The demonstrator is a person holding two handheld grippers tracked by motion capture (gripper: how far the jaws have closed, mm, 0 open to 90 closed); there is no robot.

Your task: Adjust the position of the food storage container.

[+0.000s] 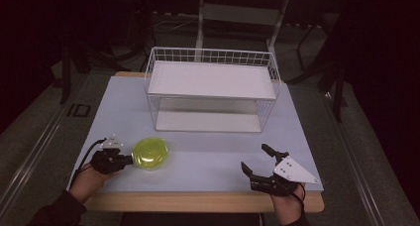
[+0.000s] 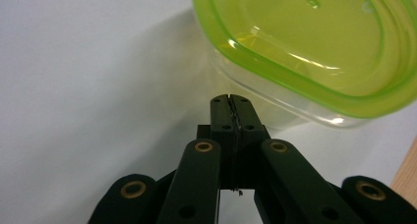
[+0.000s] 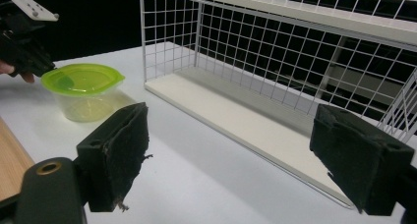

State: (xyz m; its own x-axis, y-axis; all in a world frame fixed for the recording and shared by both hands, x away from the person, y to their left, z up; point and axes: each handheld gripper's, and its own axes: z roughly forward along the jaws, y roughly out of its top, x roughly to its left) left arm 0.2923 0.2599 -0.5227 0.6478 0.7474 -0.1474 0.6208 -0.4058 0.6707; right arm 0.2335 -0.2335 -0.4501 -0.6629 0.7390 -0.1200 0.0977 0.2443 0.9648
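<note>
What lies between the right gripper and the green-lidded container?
Only bare table, seen in the high view, separates the right gripper from the container.

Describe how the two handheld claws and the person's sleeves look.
Both claws are black. The left claw has linkage arms with brass-coloured rivets, a black cable trailing from it and a small grey plate on top. The right claw has flat, rough black pads with frayed edges and a larger grey three-cornered plate dotted with small holes. The left forearm wears a dark sleeve.
</note>
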